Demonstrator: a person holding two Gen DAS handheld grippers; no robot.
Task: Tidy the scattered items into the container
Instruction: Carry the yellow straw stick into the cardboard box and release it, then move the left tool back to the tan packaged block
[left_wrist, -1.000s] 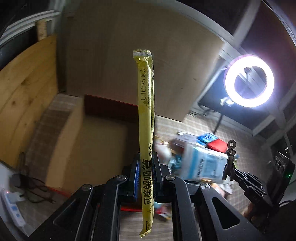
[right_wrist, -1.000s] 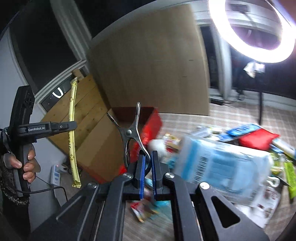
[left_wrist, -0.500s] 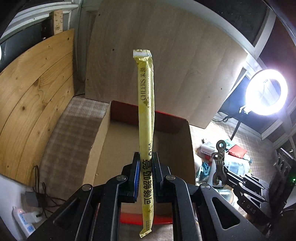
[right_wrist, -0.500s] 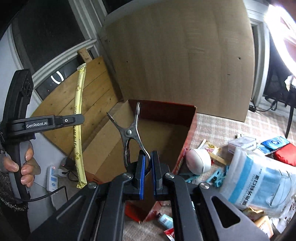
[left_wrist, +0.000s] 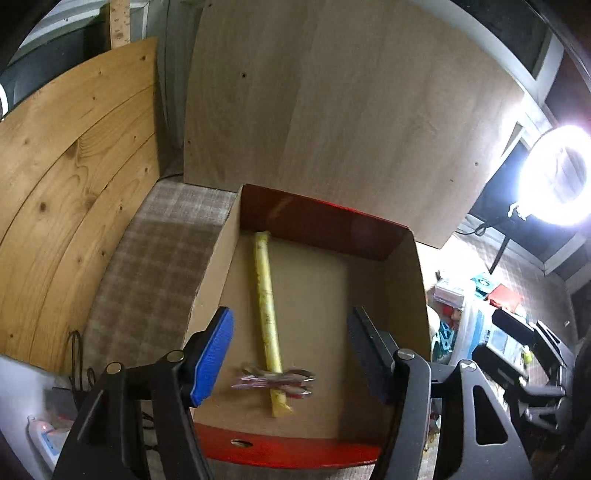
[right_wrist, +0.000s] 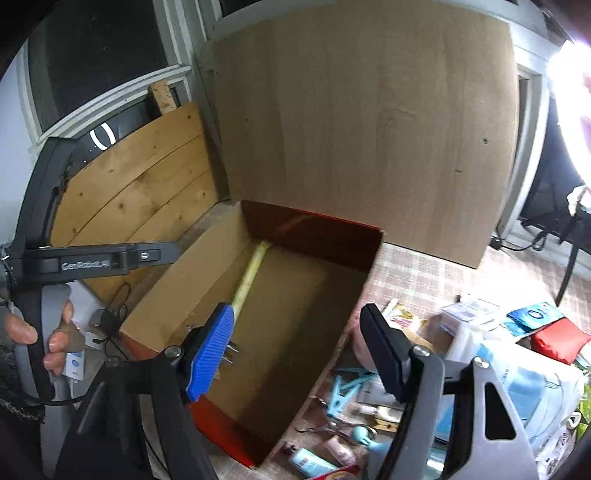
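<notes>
- Landmark for everything below: the cardboard box (left_wrist: 399, 280) with red outer walls, standing on the checked bench (left_wrist: 155, 236).
- Left of the box, past the bench edge, a power strip (left_wrist: 44, 439) and cables lie lower down; wooden boards (left_wrist: 74, 155) lean behind.
- Above the box's near edge, the left tool (left_wrist: 291, 354) now stands wide and empty. Half a second ago it was pinching the yellow straw packet (left_wrist: 266, 299) upright; the packet now lies flat on the box floor, running from the far wall toward the near wall.
- Across the packet's near end lies the metal clip (left_wrist: 275, 380) (blurred, so probably just landing). It was in the right tool half a second ago.
- The right tool (right_wrist: 299, 347) is likewise spread wide with nothing between its pads, hovering over the box's near right corner.
- Judgement: two items are delivered and both tools are free for the next pick.
- Right of the box, the remaining clutter (right_wrist: 480, 354) is heaped on the bench: a blue-and-white pack, a red pouch, light-blue pegs, small bottles. Most of the tidying is still to do.
</notes>
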